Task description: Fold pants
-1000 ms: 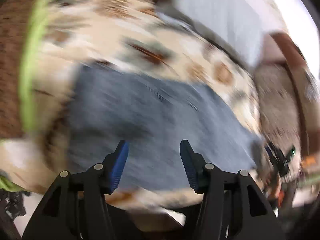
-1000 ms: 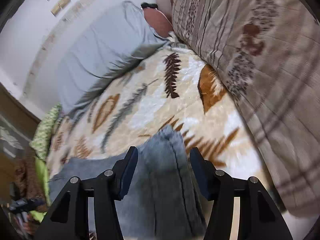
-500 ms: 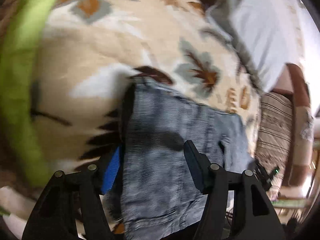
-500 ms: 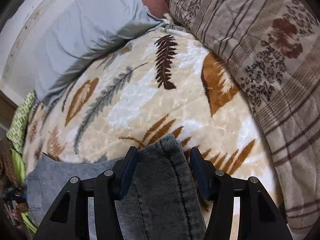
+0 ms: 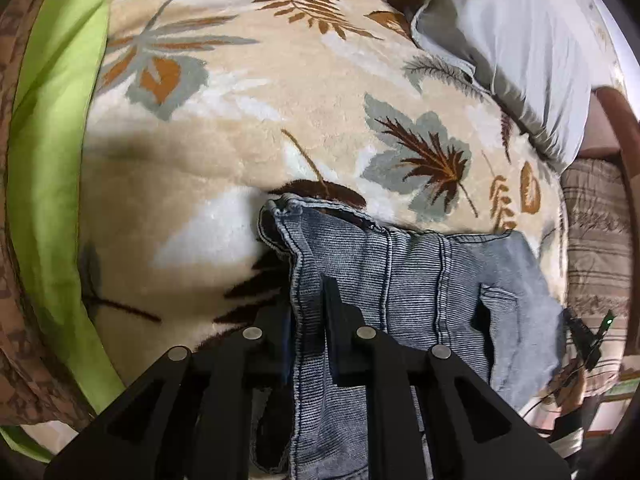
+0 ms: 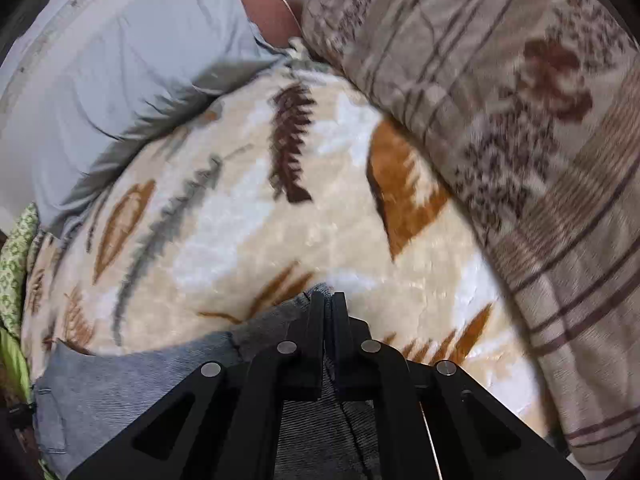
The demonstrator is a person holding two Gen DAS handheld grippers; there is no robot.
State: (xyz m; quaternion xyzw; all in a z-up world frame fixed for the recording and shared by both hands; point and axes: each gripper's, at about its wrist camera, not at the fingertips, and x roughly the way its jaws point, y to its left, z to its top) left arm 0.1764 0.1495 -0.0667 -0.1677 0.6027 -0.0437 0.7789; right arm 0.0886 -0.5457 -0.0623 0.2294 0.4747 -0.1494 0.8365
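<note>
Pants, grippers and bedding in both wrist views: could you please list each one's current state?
pants: denim, lying partly folded on the blanket, pinched at two places.
left gripper: jaws closing on the pants' side edge.
right gripper: shut on the pants' end.
blanket: leaf-patterned, spread under the pants.
grey pillow: lying at the blanket's far edge.
striped quilt: bunched beside the blanket.

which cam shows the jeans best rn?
Left wrist: the jeans fill the lower middle, sharp, with seams and a folded edge visible. Right wrist shows only a blurred strip at lower left, mostly behind the tongs.
</note>
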